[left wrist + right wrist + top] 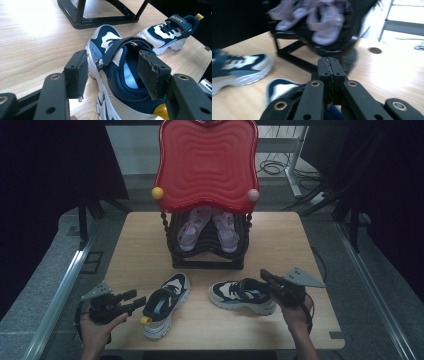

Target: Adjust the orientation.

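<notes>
— Navy left sneaker (165,304): position?
— On the counter (280,245), heel between my left tool's (136,301) wide jaws, untouched. My right tool (265,275), pressed closed and empty, hovers above the right sneaker's (240,295) heel.

The left sneaker (166,304) is navy and white with a cream heel, a pale blue side panel and insole, and a yellow heel tab. The right sneaker (242,295) repeats the navy, white and pale blue, with a yellow tab. The sandals (209,226) are lilac. They sit on a black rack (207,256) under a red tray (208,162) with wavy ripples, flanked by a yellow ball (157,193) and a pink ball (253,195). The worktop (280,245) is light wood grain.
</notes>
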`<state>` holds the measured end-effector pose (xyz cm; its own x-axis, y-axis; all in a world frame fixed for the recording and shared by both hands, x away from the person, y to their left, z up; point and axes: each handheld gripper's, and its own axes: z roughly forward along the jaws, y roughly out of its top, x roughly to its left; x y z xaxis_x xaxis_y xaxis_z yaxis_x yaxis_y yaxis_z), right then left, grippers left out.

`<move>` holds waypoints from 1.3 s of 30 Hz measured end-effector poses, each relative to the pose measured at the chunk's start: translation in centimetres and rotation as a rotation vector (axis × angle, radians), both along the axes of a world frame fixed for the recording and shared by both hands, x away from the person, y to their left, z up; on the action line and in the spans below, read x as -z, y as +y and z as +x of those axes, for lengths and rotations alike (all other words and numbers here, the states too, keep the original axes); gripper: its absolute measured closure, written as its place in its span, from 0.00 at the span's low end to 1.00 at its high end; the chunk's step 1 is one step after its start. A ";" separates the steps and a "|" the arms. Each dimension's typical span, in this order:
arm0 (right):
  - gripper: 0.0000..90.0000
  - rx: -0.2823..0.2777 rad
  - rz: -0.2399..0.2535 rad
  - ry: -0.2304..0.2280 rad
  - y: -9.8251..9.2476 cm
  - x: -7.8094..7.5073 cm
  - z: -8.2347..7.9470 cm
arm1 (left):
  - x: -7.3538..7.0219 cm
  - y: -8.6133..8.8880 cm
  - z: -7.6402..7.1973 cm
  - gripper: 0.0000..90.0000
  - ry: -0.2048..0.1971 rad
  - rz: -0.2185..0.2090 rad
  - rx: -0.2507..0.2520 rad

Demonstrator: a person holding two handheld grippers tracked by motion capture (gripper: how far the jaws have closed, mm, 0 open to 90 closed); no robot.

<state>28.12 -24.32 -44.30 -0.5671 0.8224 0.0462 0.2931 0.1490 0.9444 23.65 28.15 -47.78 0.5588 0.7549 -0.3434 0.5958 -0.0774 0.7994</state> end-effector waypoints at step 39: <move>1.00 -0.139 -0.115 0.173 -4.1 5.6 1.2 | 0.3 0.0 0.1 0.46 0.011 0.006 0.001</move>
<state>29.34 -28.42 -49.94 -0.6667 0.7427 0.0631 0.4183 0.3028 0.8563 23.75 28.19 -48.06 0.5560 0.7562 -0.3450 0.6047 -0.0833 0.7921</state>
